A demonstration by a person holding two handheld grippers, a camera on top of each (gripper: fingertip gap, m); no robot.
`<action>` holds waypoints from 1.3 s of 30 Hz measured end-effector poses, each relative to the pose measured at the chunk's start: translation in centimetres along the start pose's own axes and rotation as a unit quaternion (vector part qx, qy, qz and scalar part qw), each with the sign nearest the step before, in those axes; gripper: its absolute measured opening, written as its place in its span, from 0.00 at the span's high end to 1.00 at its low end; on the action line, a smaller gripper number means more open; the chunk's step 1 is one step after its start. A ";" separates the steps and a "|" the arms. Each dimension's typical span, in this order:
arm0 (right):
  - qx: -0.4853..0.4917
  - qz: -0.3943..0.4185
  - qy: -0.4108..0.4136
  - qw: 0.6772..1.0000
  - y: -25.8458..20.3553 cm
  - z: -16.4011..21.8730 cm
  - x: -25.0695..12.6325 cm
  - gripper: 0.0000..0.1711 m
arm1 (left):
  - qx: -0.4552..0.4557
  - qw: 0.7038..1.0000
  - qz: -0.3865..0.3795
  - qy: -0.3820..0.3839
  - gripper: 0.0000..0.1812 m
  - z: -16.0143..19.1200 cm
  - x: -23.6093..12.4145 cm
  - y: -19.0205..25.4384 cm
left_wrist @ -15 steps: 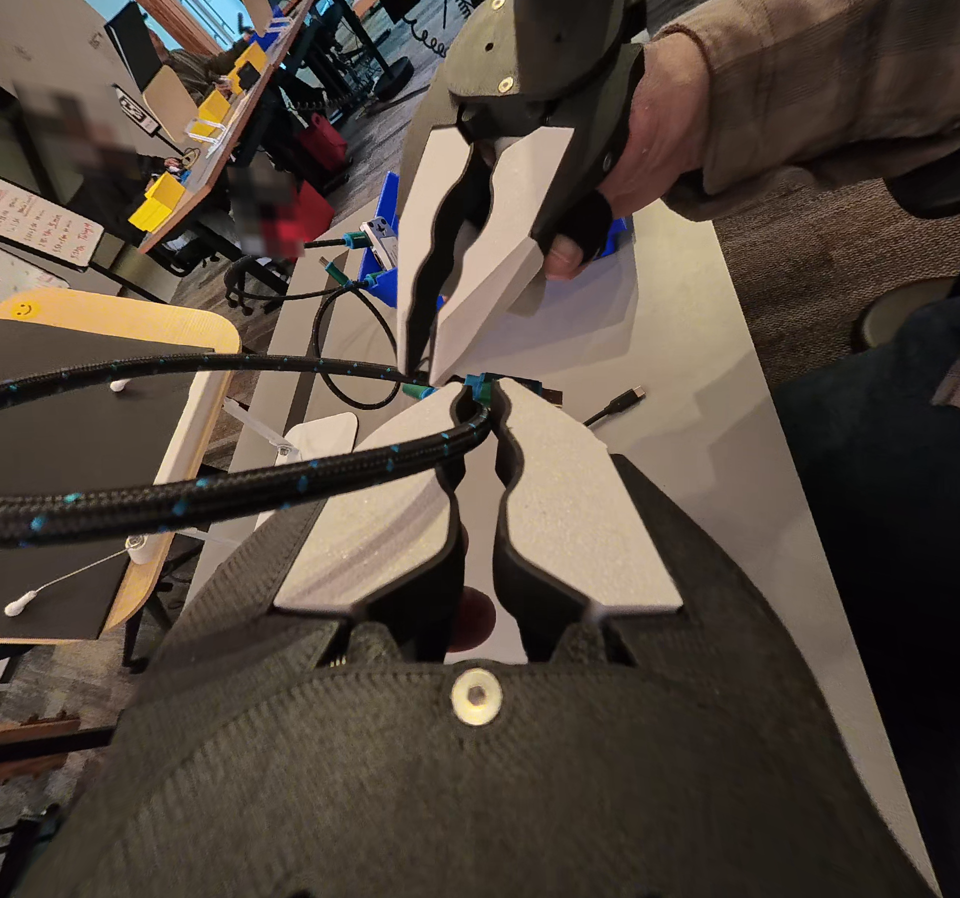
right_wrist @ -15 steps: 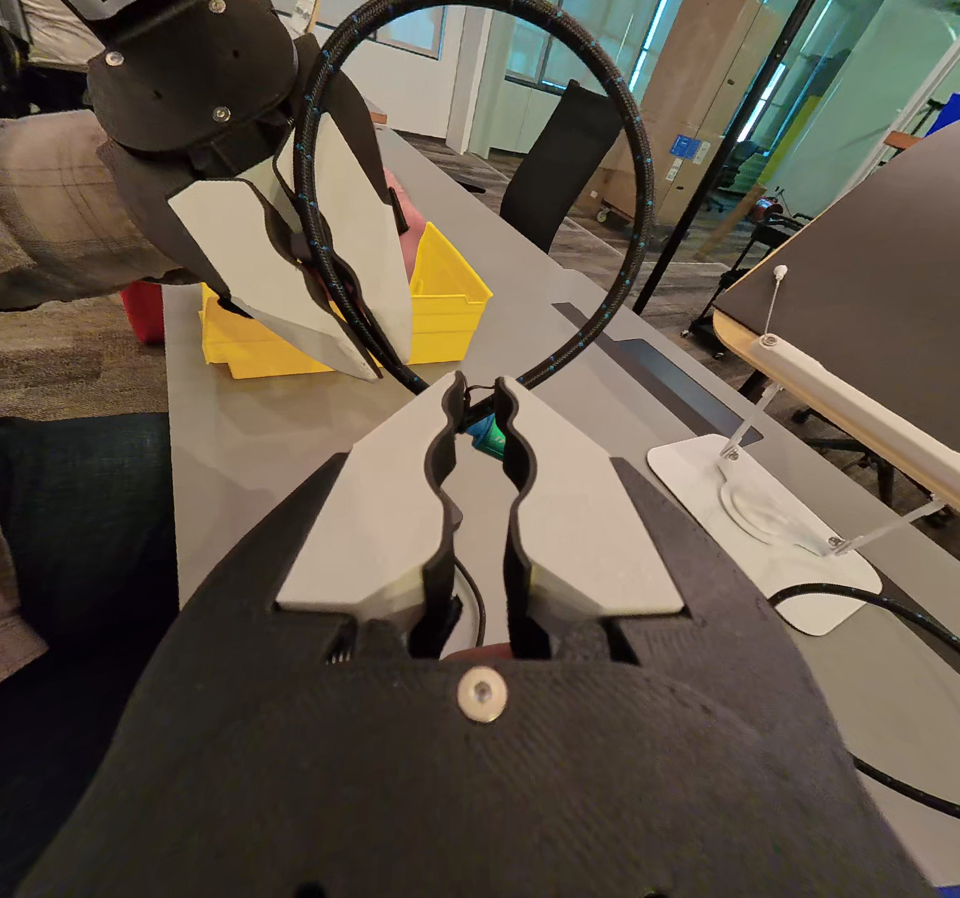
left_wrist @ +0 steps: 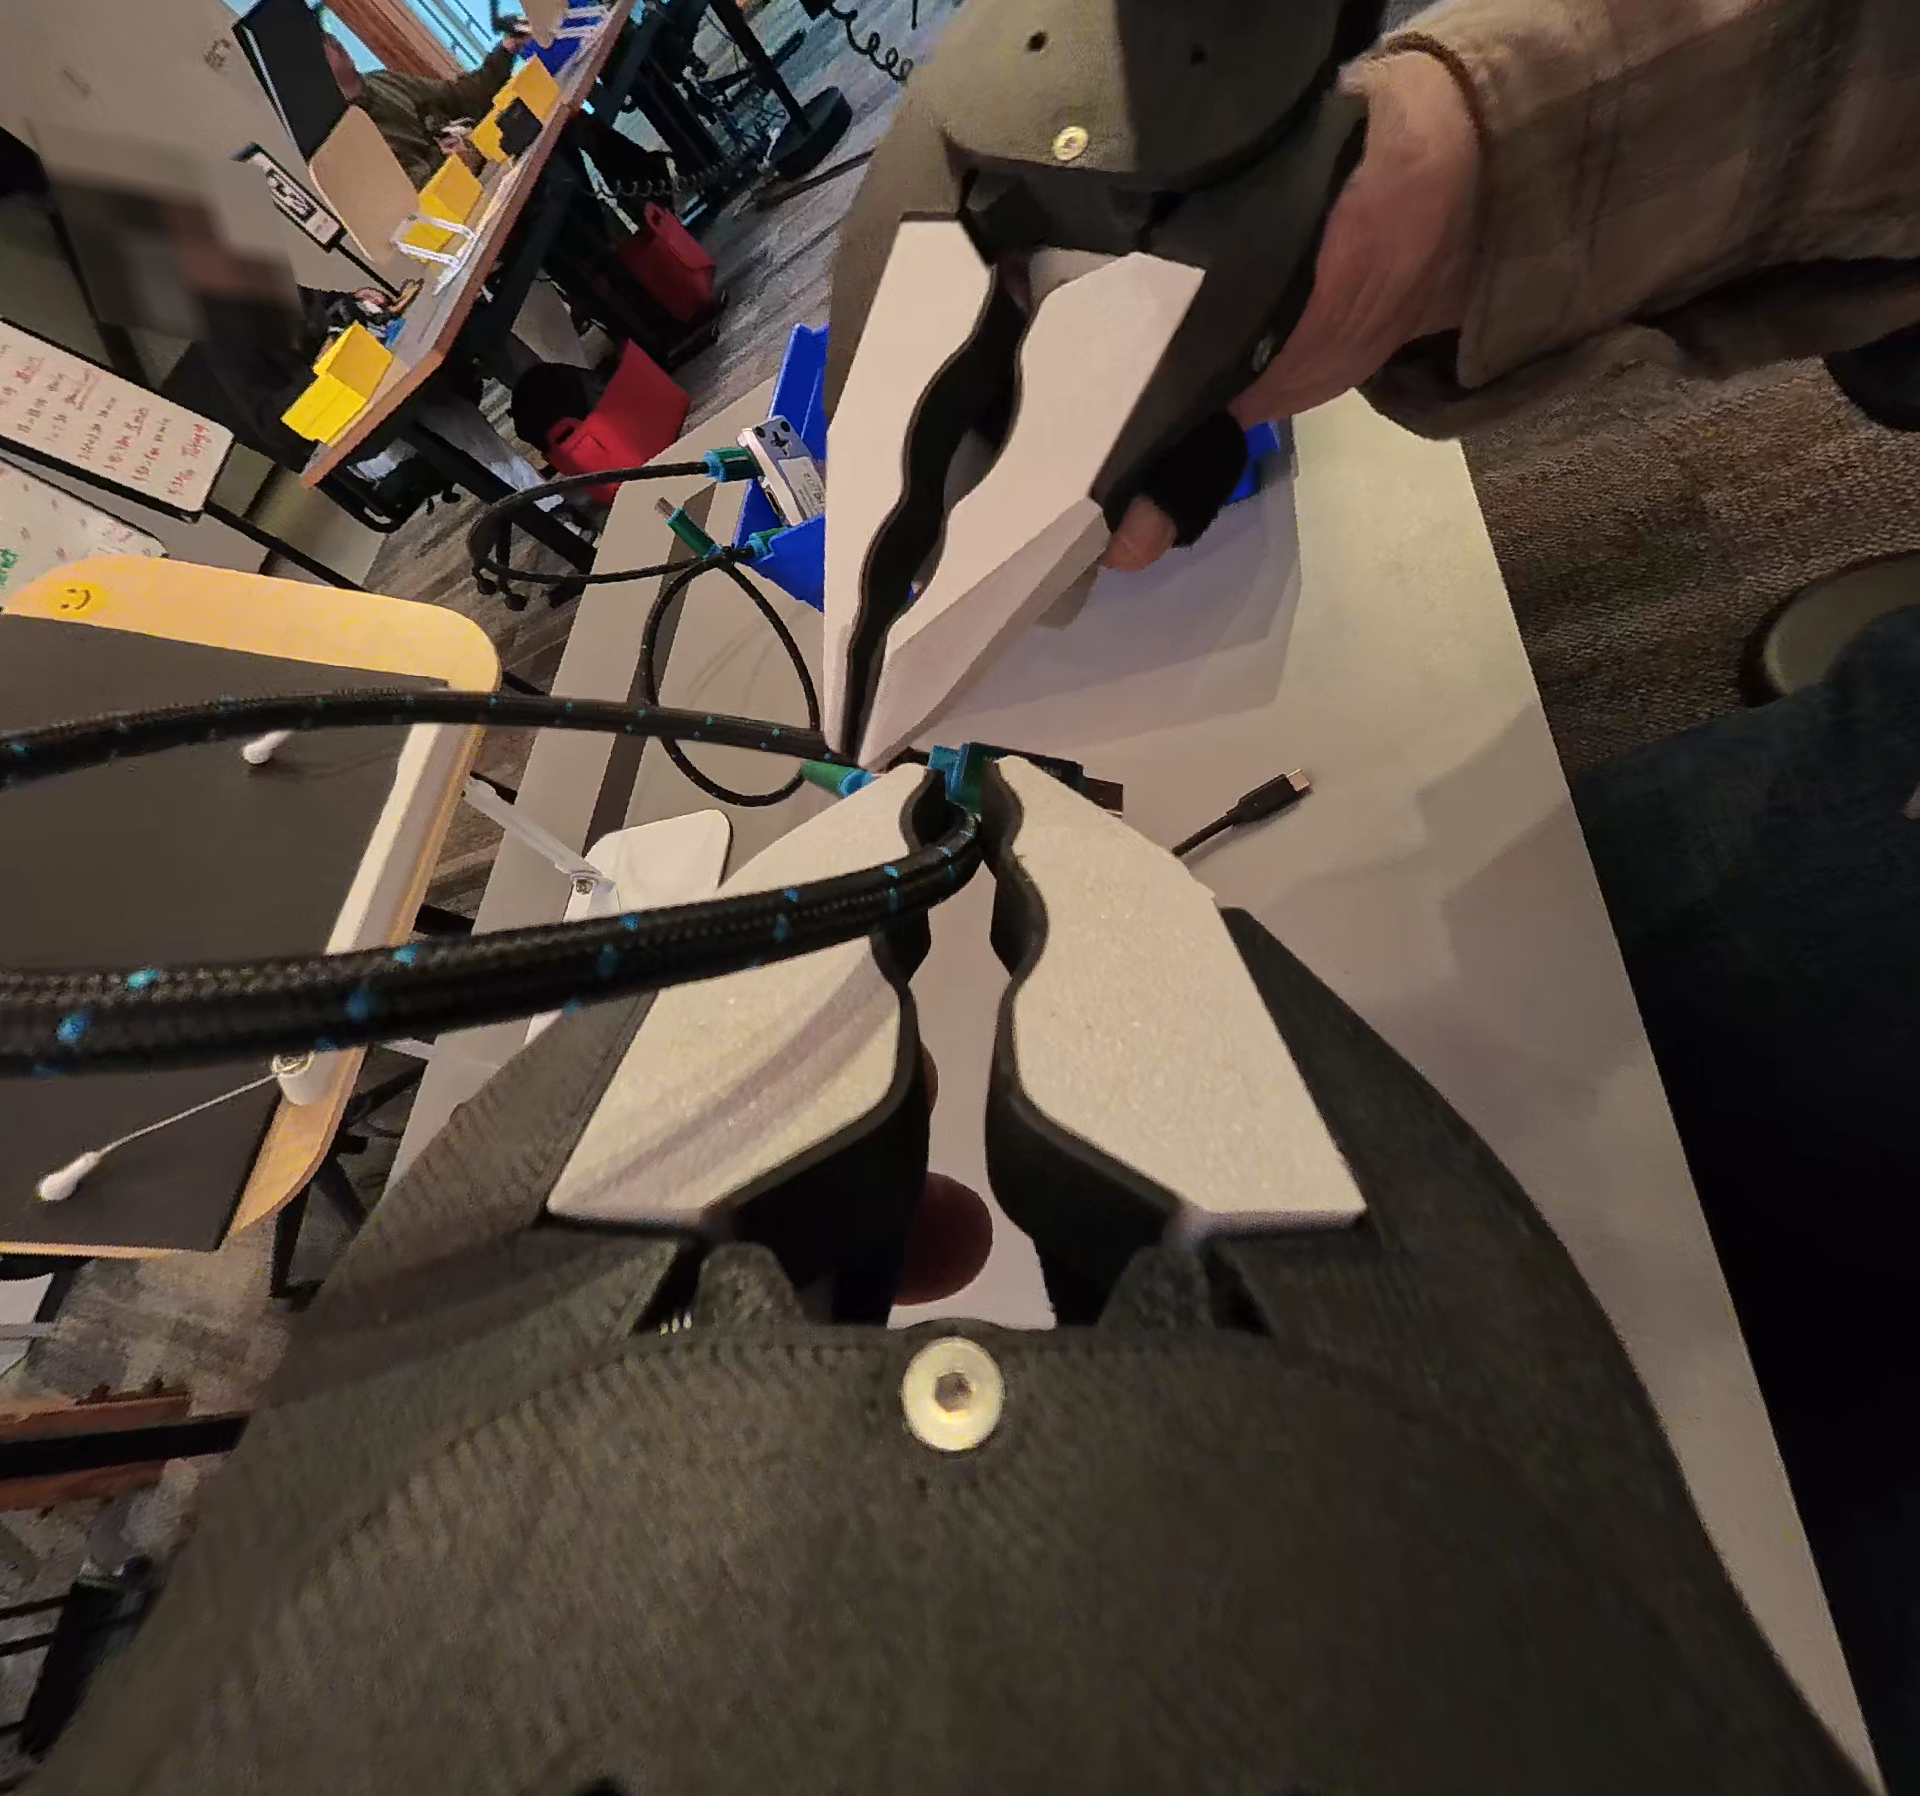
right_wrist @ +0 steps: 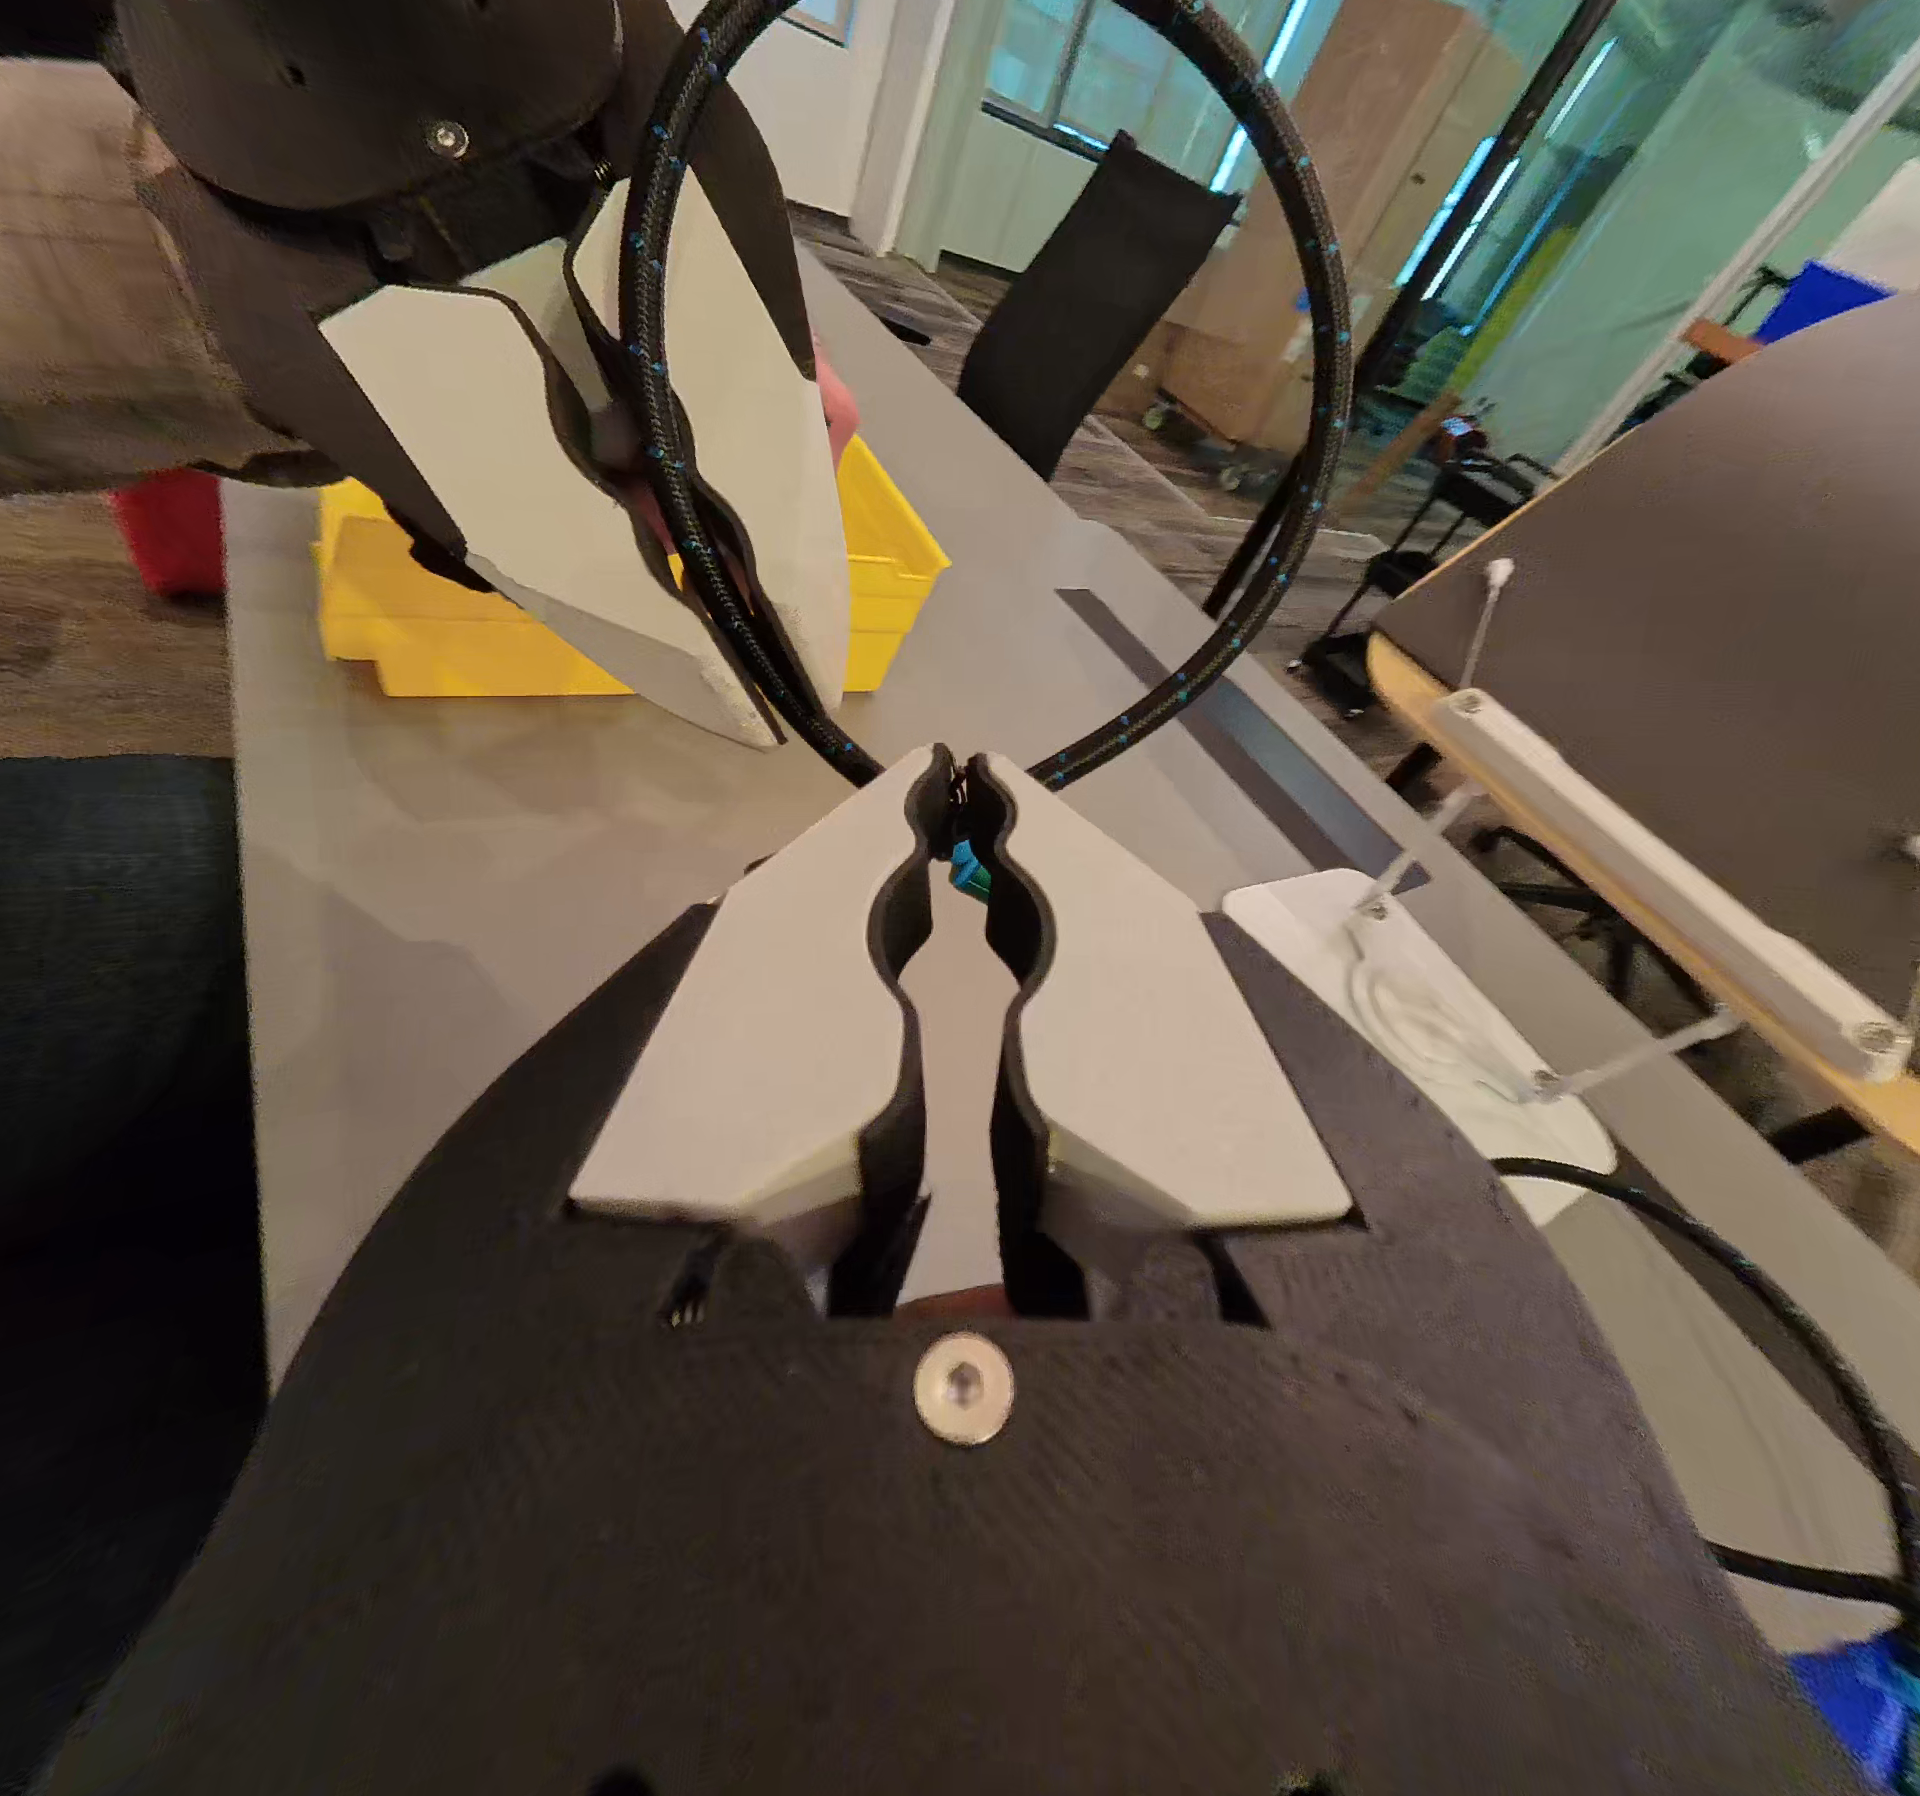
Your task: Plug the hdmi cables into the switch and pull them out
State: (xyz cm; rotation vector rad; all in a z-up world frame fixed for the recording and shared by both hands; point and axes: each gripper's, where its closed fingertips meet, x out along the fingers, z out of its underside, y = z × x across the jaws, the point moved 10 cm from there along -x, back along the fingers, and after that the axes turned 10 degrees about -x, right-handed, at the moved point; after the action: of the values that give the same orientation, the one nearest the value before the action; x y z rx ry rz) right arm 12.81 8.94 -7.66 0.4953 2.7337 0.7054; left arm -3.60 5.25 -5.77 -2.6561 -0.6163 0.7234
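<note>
Progress looks slight to me: my left claw [left_wrist: 961,796] and right claw [right_wrist: 958,778] are both pinched tight on one black braided blue-flecked HDMI cable [right_wrist: 1195,63] looping above the grey worktop [left_wrist: 1382,707], unplugged, while the small white switch [left_wrist: 790,477] waits in the blue bin [left_wrist: 784,557]

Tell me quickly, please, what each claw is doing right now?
Left claw: closed on the braided HDMI cable.
Right claw: closed on the same cable's teal-tipped end.

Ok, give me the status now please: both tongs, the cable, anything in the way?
Left tongs shut on braided cable near its teal plug. Right tongs shut on the same cable's other end. Cable loops up between them. Switch not seen.
</note>
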 end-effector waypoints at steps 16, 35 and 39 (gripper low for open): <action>0.203 0.038 0.083 0.975 1.0 0.5 0.3 1.00 | -0.025 0.999 -0.031 0.010 0.97 -0.2 -0.3 -0.8; -0.250 0.241 -0.089 0.933 -1.3 -1.7 0.8 0.99 | -0.224 0.970 0.045 0.087 0.96 0.7 0.1 -2.3; -0.103 0.173 -0.026 0.979 0.2 -1.4 -0.3 0.84 | -0.200 0.975 0.044 0.082 0.97 0.5 -0.4 -2.4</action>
State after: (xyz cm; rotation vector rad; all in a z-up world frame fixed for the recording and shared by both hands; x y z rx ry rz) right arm 12.65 8.43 -6.30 0.9368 2.5129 1.0293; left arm -4.96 7.20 -5.09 -3.0892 -0.6599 0.4306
